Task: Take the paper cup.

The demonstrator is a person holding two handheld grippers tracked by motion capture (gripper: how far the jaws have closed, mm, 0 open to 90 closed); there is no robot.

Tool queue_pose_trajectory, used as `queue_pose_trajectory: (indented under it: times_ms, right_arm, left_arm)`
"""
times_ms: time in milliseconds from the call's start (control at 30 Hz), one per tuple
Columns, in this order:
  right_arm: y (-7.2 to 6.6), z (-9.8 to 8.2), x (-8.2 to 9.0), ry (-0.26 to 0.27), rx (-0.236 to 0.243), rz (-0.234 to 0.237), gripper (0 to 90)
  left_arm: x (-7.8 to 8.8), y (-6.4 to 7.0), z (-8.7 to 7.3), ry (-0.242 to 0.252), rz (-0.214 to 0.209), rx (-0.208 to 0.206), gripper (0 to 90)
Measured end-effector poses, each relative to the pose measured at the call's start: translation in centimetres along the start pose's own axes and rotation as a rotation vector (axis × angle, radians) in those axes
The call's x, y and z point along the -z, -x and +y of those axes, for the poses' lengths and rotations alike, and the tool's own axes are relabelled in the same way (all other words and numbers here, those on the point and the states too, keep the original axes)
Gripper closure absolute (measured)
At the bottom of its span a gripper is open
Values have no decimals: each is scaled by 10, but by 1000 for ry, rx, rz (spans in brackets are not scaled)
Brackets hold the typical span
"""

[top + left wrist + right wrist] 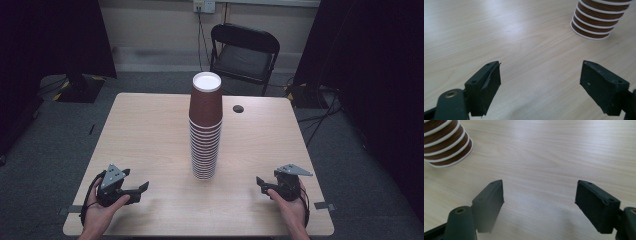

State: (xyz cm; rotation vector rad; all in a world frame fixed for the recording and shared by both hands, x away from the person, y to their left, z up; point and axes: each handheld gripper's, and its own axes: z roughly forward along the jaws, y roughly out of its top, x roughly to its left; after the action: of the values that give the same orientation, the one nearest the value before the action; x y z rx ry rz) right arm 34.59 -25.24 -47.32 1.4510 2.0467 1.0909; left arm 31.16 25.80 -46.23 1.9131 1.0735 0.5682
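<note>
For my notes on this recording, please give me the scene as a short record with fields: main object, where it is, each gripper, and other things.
main object: stack of brown paper cups, upside down, white base on top
place: upright near the middle of the wooden table
left gripper: jaws open, nothing between them, apart from the stack
right gripper: jaws open, nothing between them, apart from the stack
table detail: dark round hole behind the stack
background: black folding chair beyond the table

A light wood-grain worktop (150,130) carries a tall stack of upside-down brown paper cups (205,127) at its middle. Beyond the stack, toward the far edge, is a small dark round hole (238,108).
</note>
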Motion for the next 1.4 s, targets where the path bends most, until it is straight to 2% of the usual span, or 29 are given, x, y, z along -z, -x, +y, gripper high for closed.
queue_pose_trajectory:
  times_ms: [100,300,367,433,467,533,633,700,733,800,867,933,1000,1133,1400]
  right_arm:
    - [1,0,1,-5,-19,15,225]
    - [-2,3,1,7,-10,35,234]
    - [-6,6,1,16,-1,68,241]
    - [-7,6,1,14,3,74,240]
    - [-10,9,2,19,20,101,240]
    - [-13,11,4,28,28,120,231]
    - [-15,14,5,38,21,148,218]
    - [-18,18,7,47,37,177,193]
    - [-23,23,9,53,67,191,177]
    - [-25,26,10,59,69,197,168]
    - [-33,35,13,61,79,244,136]
    - [-35,37,14,68,82,252,140]
    - [-43,46,19,105,95,267,138]
    - [-47,54,25,129,101,289,138]
    - [-54,75,45,174,108,362,135]
  left_arm:
    - [-1,0,0,0,-1,4,167]
    - [-1,-2,-1,0,4,19,166]
    - [-2,-3,-1,-3,9,29,165]
    - [-2,-4,-1,-4,10,28,165]
    - [-2,-3,-1,-4,8,29,165]
    - [-2,-2,-1,-8,7,23,165]
    - [-1,-2,-1,-10,6,15,166]
    - [-1,-1,-1,-8,5,5,165]
    - [-1,-1,-1,-10,3,2,165]
    - [-1,0,0,-8,5,2,165]
    - [-2,1,-2,-19,0,7,165]
    - [-2,2,-2,-20,-3,8,166]
    - [-1,3,-1,-12,-3,-2,165]
    - [-1,3,-1,-13,-2,-3,165]
    - [-2,1,-2,-19,5,9,165]
